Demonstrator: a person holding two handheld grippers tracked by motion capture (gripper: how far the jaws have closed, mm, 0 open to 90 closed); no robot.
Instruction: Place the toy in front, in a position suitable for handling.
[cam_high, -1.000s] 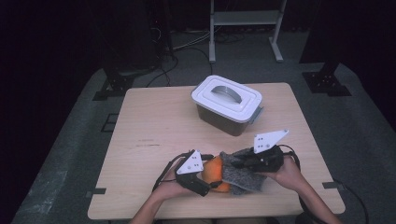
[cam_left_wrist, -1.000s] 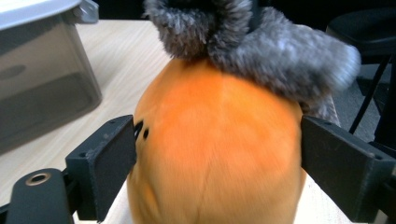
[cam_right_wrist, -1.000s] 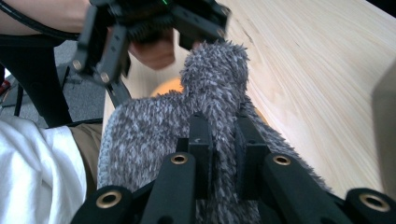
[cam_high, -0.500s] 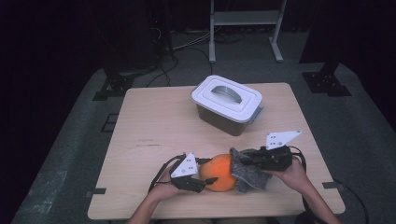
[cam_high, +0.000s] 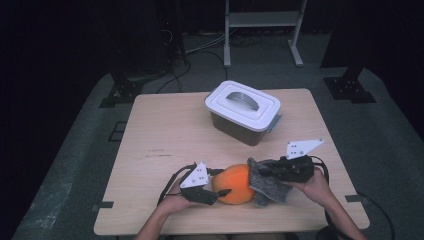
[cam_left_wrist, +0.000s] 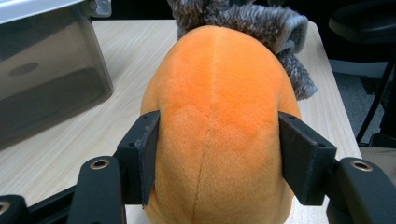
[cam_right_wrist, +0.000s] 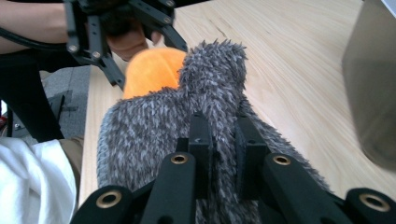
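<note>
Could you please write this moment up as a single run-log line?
left tongs: just closed, gripping orange plush toy | right tongs: pinching grey fuzzy cloth | cloth: touching toy | lidded box: behind, closed

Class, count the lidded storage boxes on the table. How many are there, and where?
1. The lidded storage box stands at the table's far middle, beyond the orange plush; none other visible.

The lidded box (cam_high: 243, 112) stands at the far middle of the table (cam_high: 165, 135), the one tall obstacle there. Left of it the whole far-left stretch of wood is open, as is the near-left corner. At the near edge the orange plush (cam_high: 234, 183) and grey fuzzy cloth (cam_high: 267, 182) block the middle, with both hands beside them. A bare strip runs between them and the box.
</note>
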